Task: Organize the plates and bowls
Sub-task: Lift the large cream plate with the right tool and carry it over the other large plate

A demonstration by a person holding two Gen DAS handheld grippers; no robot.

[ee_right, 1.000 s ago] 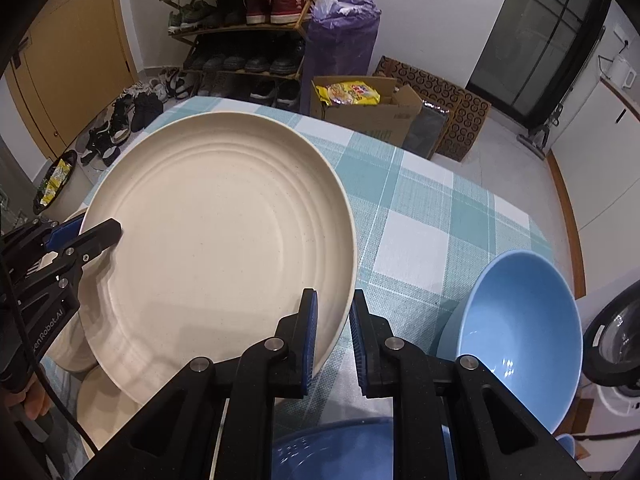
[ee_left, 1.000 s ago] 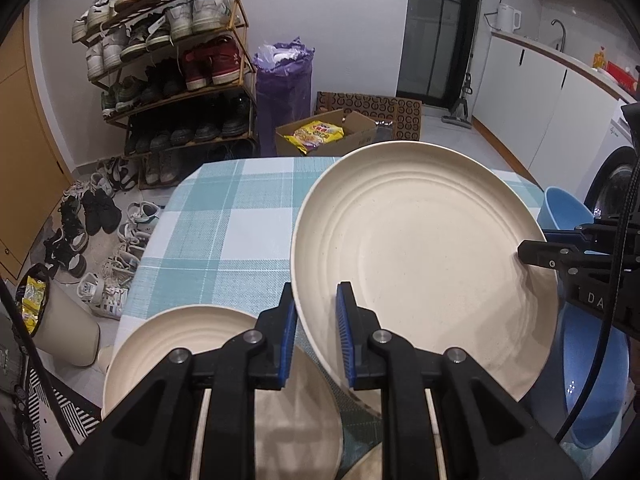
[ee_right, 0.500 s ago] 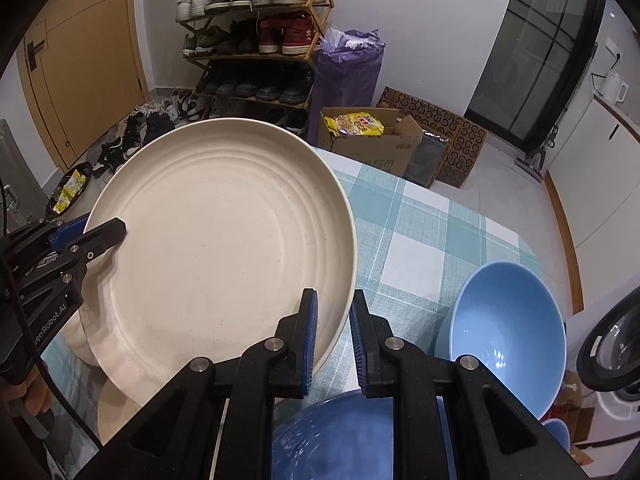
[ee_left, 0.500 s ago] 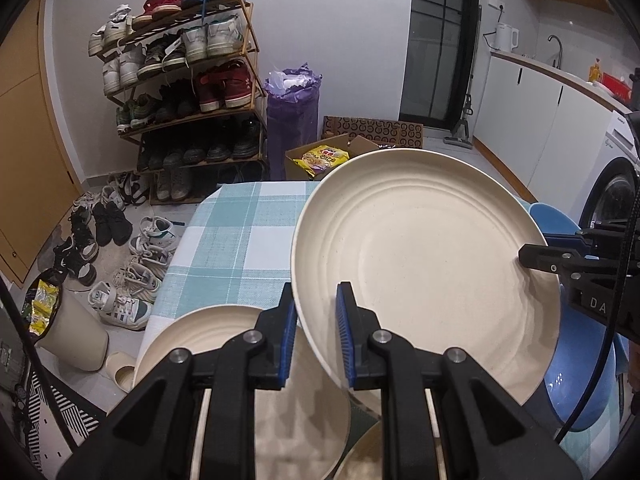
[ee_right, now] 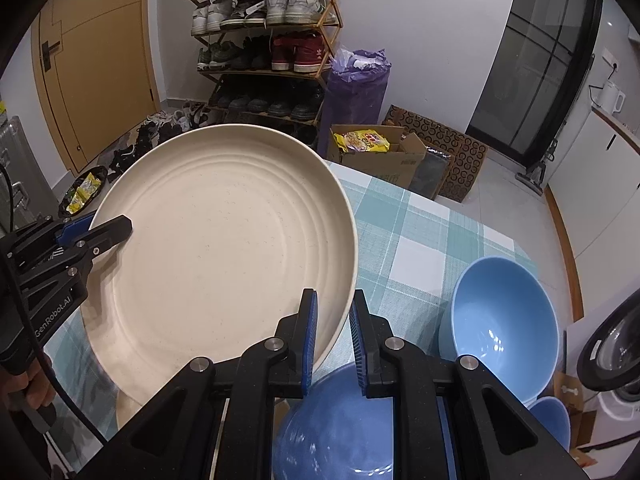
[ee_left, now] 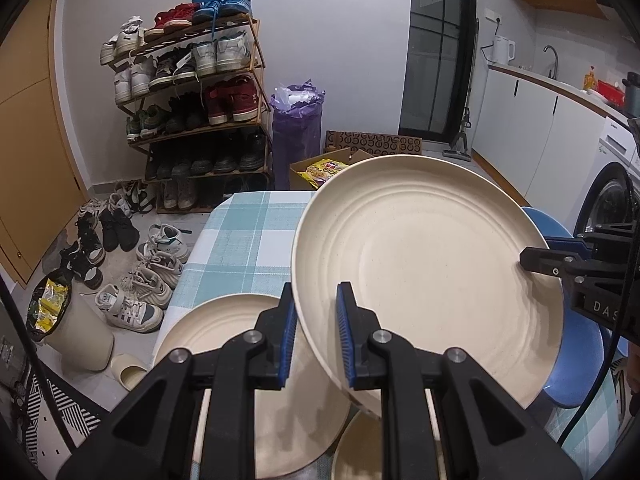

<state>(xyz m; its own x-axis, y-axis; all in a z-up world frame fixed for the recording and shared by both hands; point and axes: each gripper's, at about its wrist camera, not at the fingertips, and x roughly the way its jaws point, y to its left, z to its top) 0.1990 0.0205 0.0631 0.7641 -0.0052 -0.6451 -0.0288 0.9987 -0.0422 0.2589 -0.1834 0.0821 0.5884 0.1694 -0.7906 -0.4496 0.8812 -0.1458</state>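
Note:
I hold a large cream plate (ee_left: 420,276) in the air above the table with both grippers. My left gripper (ee_left: 314,340) is shut on its near left rim. My right gripper (ee_right: 333,340) is shut on the opposite rim of the same plate (ee_right: 224,248). The right gripper also shows in the left wrist view (ee_left: 560,260), and the left gripper in the right wrist view (ee_right: 96,232). A second cream plate (ee_left: 240,360) lies on the table below, with another cream rim (ee_left: 352,448) beside it. Two blue bowls (ee_right: 504,308) (ee_right: 340,432) sit on the right.
The table has a teal checked cloth (ee_right: 412,236). Beyond it stand a shoe rack (ee_left: 192,92), a purple bag (ee_left: 296,128) and a cardboard box (ee_right: 380,156). Shoes (ee_left: 132,272) and a bin (ee_left: 68,328) are on the floor left. A washing machine (ee_left: 612,200) is right.
Both grippers have lifted the large plate higher above the table. More of the floor and room shows, and the lower plate and bowls look farther away.

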